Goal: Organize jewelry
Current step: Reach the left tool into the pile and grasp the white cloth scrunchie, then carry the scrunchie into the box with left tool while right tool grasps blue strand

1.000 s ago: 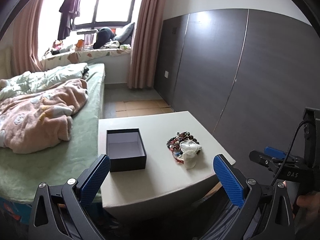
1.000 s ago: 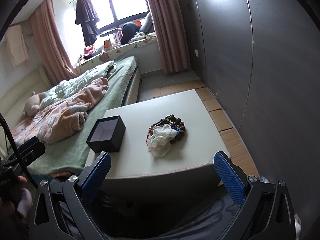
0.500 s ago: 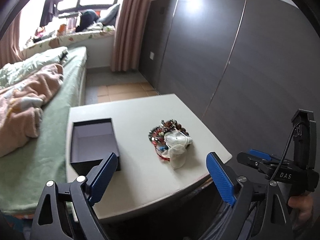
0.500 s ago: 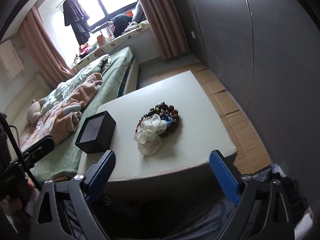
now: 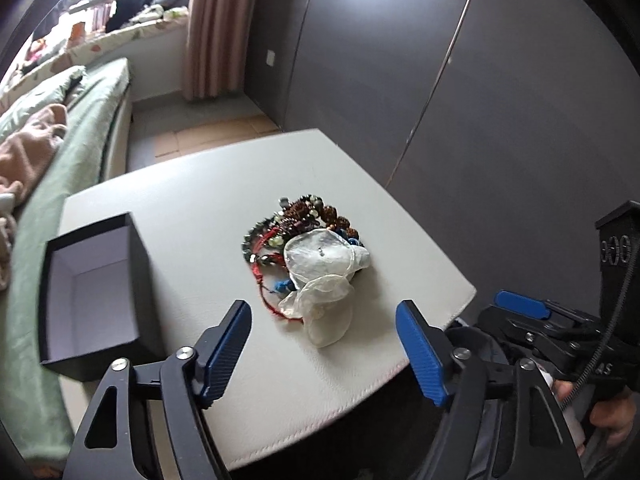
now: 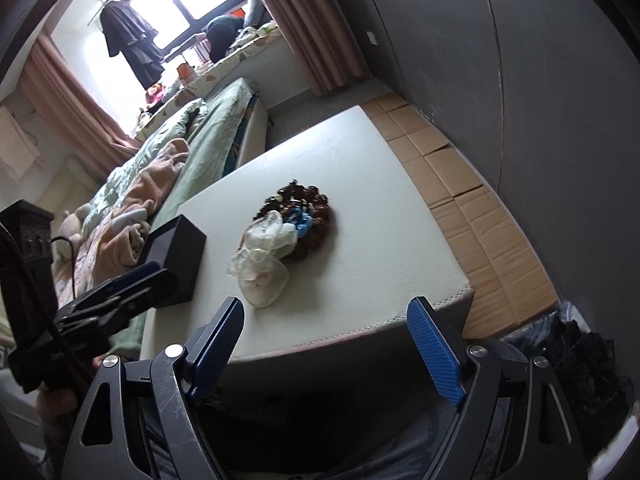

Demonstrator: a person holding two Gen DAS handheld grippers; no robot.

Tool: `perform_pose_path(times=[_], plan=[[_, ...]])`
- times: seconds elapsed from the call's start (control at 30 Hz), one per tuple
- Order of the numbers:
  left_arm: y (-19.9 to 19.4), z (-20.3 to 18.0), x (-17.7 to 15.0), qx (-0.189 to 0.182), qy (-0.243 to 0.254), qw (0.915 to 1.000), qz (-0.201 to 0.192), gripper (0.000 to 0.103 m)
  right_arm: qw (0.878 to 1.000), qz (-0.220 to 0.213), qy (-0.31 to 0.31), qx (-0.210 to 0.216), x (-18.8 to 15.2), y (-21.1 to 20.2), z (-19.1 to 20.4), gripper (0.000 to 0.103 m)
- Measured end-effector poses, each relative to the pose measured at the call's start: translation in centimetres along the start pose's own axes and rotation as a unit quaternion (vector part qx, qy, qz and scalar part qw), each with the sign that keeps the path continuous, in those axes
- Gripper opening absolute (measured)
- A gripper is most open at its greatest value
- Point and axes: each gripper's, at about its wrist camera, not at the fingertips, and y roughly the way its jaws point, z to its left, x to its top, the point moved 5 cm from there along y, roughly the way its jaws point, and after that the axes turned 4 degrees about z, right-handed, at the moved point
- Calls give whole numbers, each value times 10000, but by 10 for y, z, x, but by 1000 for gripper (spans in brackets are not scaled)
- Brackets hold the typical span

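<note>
- Lying in a heap near the middle of the pale table (image 5: pixel 224 216): the jewelry (image 5: pixel 304 236); a tangle of beaded strands, mostly dark brown knobbly beads at the far side, with smaller grey-green beads, a red cord trailing toward the near edge, and a patch of blue.
- Sheer white pouches (image 5: pixel 320 280) sit on the near side of the heap, partly covering it; thin, see-through fabric, crumpled; one lobe spills onto the bare table toward the near edge.
- In the right wrist view the same heap (image 6: pixel 300 216) reads as a brown beaded ring with blue at its centre; pouches (image 6: pixel 260 256) overlap its near left side.
- Black box (image 5: pixel 96 288), lid off, pale lining inside, nothing visible in it; stands on the table to the left of the heap, apart from it, close to the table's left edge; seen from outside in the right wrist view (image 6: pixel 176 252).
- Left gripper (image 5: pixel 324 344): jaws wide apart, holding nothing; above the near part of the table, the pouches showing between the blue fingers (image 5: pixel 224 352); not touching them.
- Right gripper (image 6: pixel 324 348): jaws wide apart, holding nothing; short of the table's near edge, clear of the heap.
- Bed (image 6: pixel 208 136) with green cover and pink blanket runs along the table's left side; dark wall panels (image 5: pixel 500 100) to the right.
</note>
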Motion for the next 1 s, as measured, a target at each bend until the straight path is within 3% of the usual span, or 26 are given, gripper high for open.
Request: perform_pose_path(times=[0.13,0.37,0.47,0.53,0.6,0.63,1.0], plan=[[20,3,2,-10,-41,9998,184,66,9999,86,97,-15,-2,10,-9,84],[49,10,6,-21,-4,9990,442,62,9995,162,216,-159,1,17,-18,84],[61,9,7,-1,88,9983,569,47,9995,97,202,-237,4,16,-18,84],[66,9,5,36,148,9976,679,24,9994,72,212,-251,5,16,-18,84],[68,9,5,55,211,9974,688,8,9994,58,240,-248,6,16,-18,84],[68,9,5,75,240,9975,666,5,9994,56,254,-243,7,16,-19,84],[32,12,24,-133,159,9997,143,0,9995,42,249,-185,9,15,-12,84]])
